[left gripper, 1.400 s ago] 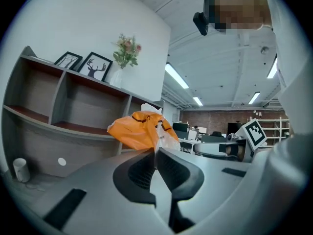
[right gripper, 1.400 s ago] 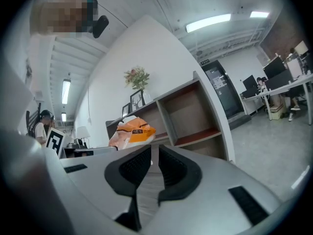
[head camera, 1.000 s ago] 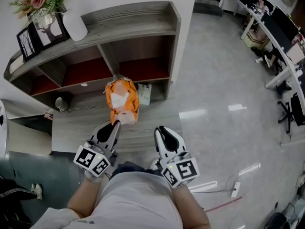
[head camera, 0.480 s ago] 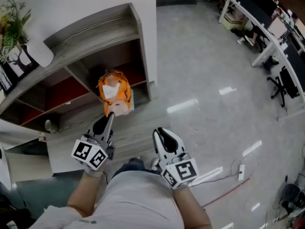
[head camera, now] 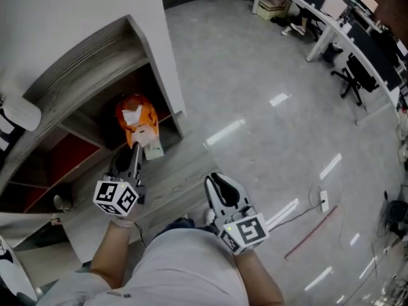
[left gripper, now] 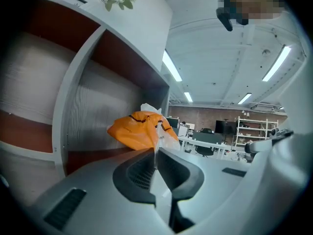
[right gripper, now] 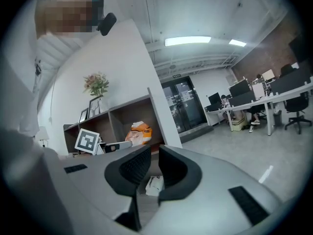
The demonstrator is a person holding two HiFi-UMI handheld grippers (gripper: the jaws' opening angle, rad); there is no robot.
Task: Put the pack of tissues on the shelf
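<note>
The pack of tissues (head camera: 136, 116) is in orange plastic wrap with a white end. It hangs at the mouth of the rightmost compartment of the grey shelf (head camera: 83, 56). My left gripper (head camera: 135, 146) is shut on the thin end of its wrap, just below the pack. In the left gripper view the pack (left gripper: 139, 130) sticks up beyond the closed left gripper (left gripper: 155, 148), beside the shelf's upright board (left gripper: 73, 106). Whether it rests on the board I cannot tell. My right gripper (head camera: 220, 185) hangs low over the floor, jaws slightly apart and empty. Past the right gripper (right gripper: 152, 166), the pack (right gripper: 138, 132) shows far off.
A small white pack (head camera: 153, 150) lies on the low grey platform under the shelf. A white vase (head camera: 19, 113) stands on the shelf top. Desks and office chairs (head camera: 347, 75) line the right side. A power strip and cables (head camera: 322, 199) lie on the glossy floor.
The left gripper has carried the orange pack up and leftward into the shelf's right compartment. The head view has swung right. The right gripper has stayed in place.
</note>
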